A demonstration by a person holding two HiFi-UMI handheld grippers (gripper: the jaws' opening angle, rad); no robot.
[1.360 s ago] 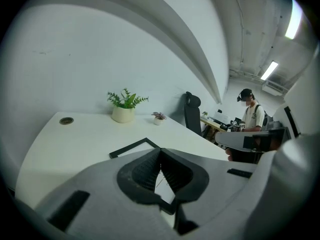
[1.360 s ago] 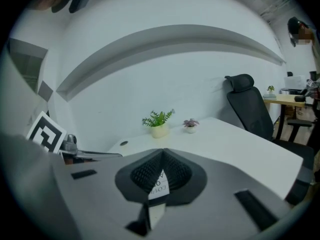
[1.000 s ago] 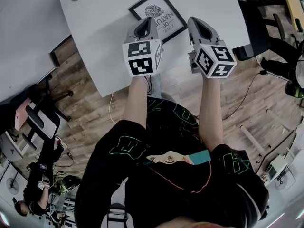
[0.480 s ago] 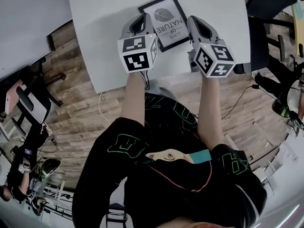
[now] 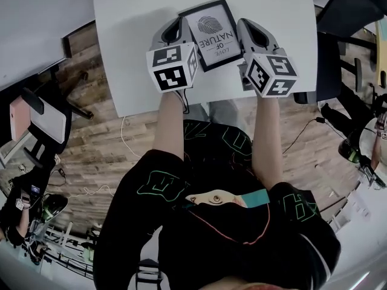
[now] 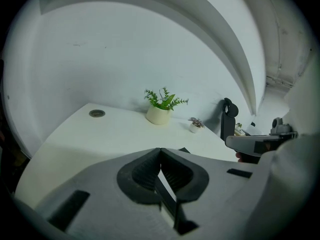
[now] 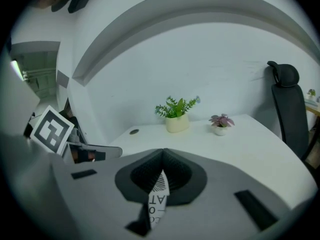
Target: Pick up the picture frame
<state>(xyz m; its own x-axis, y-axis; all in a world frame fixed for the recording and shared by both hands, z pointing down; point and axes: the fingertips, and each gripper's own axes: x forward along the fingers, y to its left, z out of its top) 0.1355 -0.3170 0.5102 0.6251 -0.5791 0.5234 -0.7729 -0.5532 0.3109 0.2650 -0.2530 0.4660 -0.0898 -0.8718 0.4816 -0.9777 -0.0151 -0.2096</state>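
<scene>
The picture frame (image 5: 211, 34), black-edged with a fingerprint print and lettering, lies flat on the white table (image 5: 133, 53). My left gripper (image 5: 175, 25) hovers at its left edge and my right gripper (image 5: 246, 27) at its right edge, so the frame lies between them. Both are shut with nothing between the pads. In the left gripper view the closed tips (image 6: 160, 152) meet, and the frame's black edge (image 6: 169, 200) shows below them. In the right gripper view the print (image 7: 158, 194) shows under the closed tips (image 7: 162, 153).
At the table's far side stand a green plant in a cream pot (image 6: 161, 109) and a small pink plant (image 6: 195, 125). A cable grommet (image 6: 97, 113) sits in the tabletop. A black office chair (image 7: 287, 109) stands at the table's right side. The near table edge is just behind both grippers.
Both grippers have moved across the table and the frame has turned in view. It was ahead of the left gripper; now it lies squarely between the two. Both stayed shut.
</scene>
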